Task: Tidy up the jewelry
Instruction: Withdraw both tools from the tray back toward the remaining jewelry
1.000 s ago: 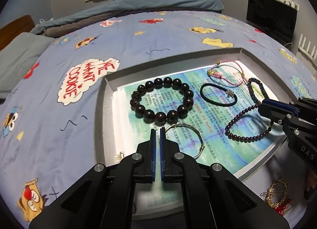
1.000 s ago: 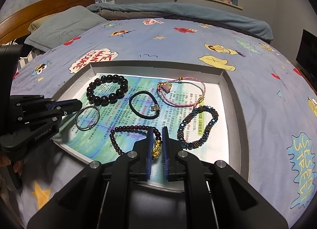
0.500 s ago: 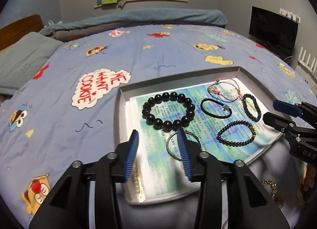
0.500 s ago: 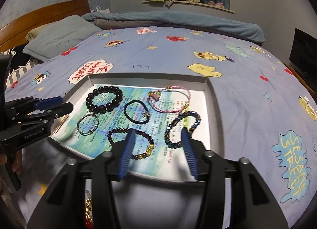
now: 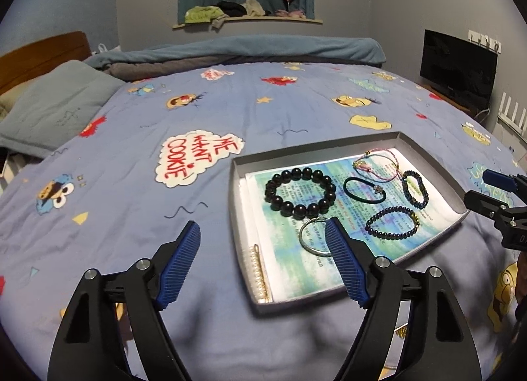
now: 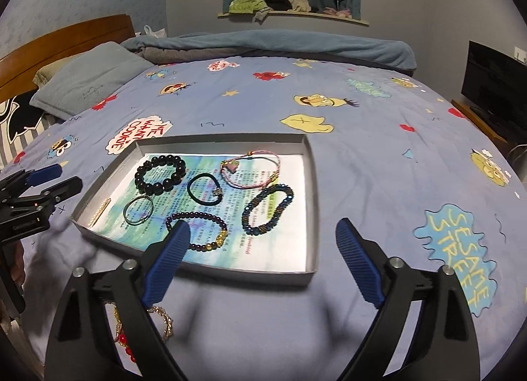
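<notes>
Both grippers hang above the bed (image 6: 378,163) with jaws spread wide and nothing between them. Closest to the right gripper (image 6: 260,262), just below its left finger, a gold chain piece with red beads (image 6: 158,321) lies on the bedspread outside the tray (image 6: 314,216); the finger covers most of it, so I cannot tell what kind of piece it is. It looks like the one item left to put away.

Just ahead of the right gripper, inside the tray, lies the dark purple bead bracelet with gold beads (image 6: 204,232), its near edge partly behind the left finger. Beyond it to the right sits the blue-and-bronze beaded bracelet (image 6: 268,213), then the black cord bracelet (image 6: 204,190) and, farthest, the pink string bracelet (image 6: 253,170).

Ahead of the left gripper (image 5: 263,259), the silver bangle (image 5: 313,236) lies partly hidden by the right finger. A thin gold chain or pin (image 5: 260,269) runs along the tray's near wall; it is too small to identify. Past the bangle rests the large black bead bracelet (image 5: 299,196).

Judging by the layout, the task is nearly finished: seven pieces are spread apart on the printed paper lining (image 5: 296,269), none overlapping. The print on that paper is unreadable. The right gripper appears at the left view's edge, cut off.
</notes>
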Action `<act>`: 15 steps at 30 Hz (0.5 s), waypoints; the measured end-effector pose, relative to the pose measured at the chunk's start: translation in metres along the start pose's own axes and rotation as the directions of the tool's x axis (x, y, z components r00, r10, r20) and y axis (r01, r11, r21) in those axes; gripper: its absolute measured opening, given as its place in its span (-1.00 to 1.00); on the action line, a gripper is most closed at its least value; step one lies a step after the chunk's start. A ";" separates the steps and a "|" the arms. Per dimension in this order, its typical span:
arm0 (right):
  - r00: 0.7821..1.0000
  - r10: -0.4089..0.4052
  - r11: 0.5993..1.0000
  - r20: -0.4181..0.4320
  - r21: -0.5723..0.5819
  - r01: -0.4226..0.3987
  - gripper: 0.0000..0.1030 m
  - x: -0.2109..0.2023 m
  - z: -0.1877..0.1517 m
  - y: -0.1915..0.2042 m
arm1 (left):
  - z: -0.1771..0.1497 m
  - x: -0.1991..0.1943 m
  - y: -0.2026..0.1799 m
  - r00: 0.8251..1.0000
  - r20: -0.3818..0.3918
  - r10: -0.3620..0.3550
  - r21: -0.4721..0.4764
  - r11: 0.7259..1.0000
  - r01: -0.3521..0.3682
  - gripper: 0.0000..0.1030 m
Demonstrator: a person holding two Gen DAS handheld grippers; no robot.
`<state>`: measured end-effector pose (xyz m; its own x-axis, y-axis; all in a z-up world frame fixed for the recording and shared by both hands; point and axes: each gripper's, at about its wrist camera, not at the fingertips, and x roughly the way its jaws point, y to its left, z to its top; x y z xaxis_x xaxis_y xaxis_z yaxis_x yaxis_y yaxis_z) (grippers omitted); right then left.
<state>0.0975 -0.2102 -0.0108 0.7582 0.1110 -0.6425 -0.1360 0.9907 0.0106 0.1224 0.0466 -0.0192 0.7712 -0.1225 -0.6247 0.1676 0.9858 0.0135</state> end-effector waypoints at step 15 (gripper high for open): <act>0.999 -0.031 0.999 0.021 -0.005 0.032 0.89 -0.036 -0.007 -0.009 | -0.015 -0.034 0.014 1.000 0.025 0.015 -0.020 1.000 -0.015 0.79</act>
<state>0.0667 -0.2235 0.0064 0.7756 0.0815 -0.6259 -0.1152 0.9933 -0.0134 0.0896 0.0664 -0.0096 0.7885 -0.1101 -0.6050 0.1440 0.9895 0.0076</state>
